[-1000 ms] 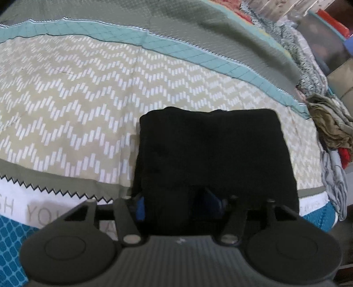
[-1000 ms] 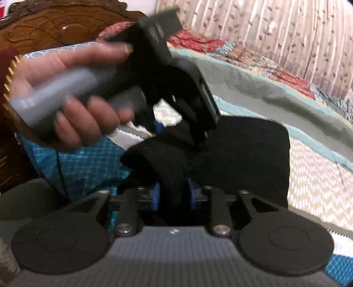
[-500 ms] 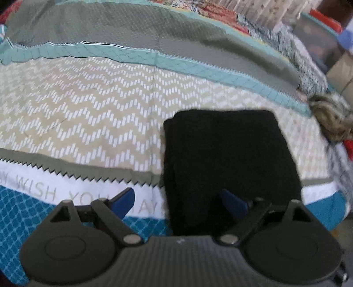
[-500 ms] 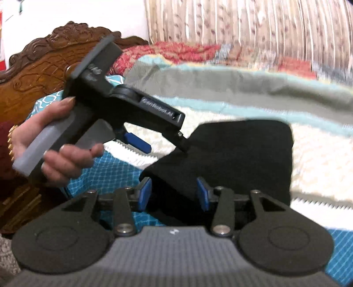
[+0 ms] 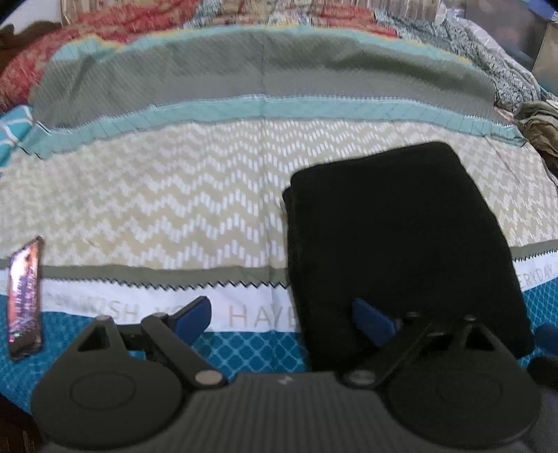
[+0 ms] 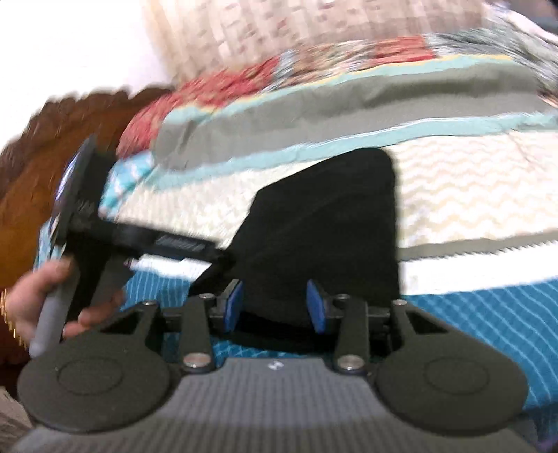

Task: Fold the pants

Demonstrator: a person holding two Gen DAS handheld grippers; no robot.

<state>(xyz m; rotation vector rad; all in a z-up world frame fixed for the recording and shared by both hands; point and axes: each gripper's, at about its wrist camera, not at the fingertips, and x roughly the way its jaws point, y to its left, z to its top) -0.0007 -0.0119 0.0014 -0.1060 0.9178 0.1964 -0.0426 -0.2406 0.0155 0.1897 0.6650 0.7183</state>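
The black pants (image 5: 401, 244) lie folded into a thick rectangle on the patterned bedspread (image 5: 174, 195). My left gripper (image 5: 282, 315) hovers at their near left corner, open wide. Its right pad (image 5: 369, 317) is over the cloth and its left pad (image 5: 195, 313) over the bedspread. In the right wrist view the pants (image 6: 324, 223) stretch away from my right gripper (image 6: 275, 306). That gripper's blue pads (image 6: 233, 306) stand apart on either side of the pants' near edge and pinch nothing. A hand (image 6: 31, 306) holds the left tool's black body (image 6: 167, 244) beside the pants.
A phone (image 5: 24, 296) lies on the bedspread at the near left. Loose clothes (image 5: 537, 129) are piled at the right edge of the bed. A carved wooden headboard (image 6: 31, 167) and a curtain (image 6: 279, 28) stand behind.
Both grippers let go of the pants' near edge and drew back. The left one opened wide and shifted left; the right one rolled. The pants settled flat.
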